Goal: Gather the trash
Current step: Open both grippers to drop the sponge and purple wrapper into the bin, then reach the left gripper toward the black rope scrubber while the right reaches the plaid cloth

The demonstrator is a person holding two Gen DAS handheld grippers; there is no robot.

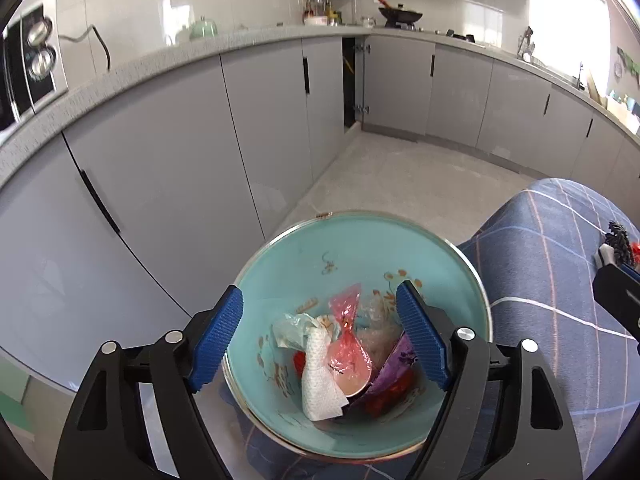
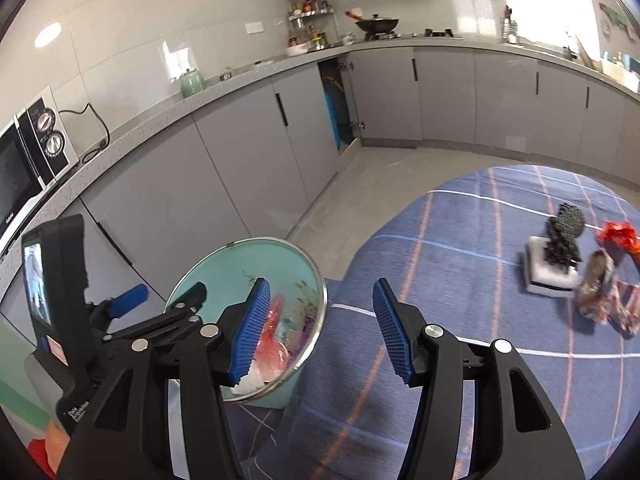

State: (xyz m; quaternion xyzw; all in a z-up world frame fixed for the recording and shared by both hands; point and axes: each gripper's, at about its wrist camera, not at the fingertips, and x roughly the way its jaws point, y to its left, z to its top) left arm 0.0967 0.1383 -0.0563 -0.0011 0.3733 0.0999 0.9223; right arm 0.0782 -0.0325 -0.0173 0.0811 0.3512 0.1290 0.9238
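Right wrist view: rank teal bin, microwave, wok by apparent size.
1. Teal bin
2. Microwave, cut off by the frame edge, so its rank against the bin is unsure
3. Wok, far from the camera

A home kitchen: grey cabinets (image 1: 168,168) run under a speckled L-shaped counter (image 2: 248,70) carrying a microwave (image 2: 28,160), with a wok (image 2: 378,24) and spice rack (image 2: 310,26) at the counter's far corner.

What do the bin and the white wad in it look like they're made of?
Bin: smooth, glossy turquoise wall, probably plastic or enamel, with a shiny metal-looking rim. White wad: dimpled, matte and creased, most likely paper towel.
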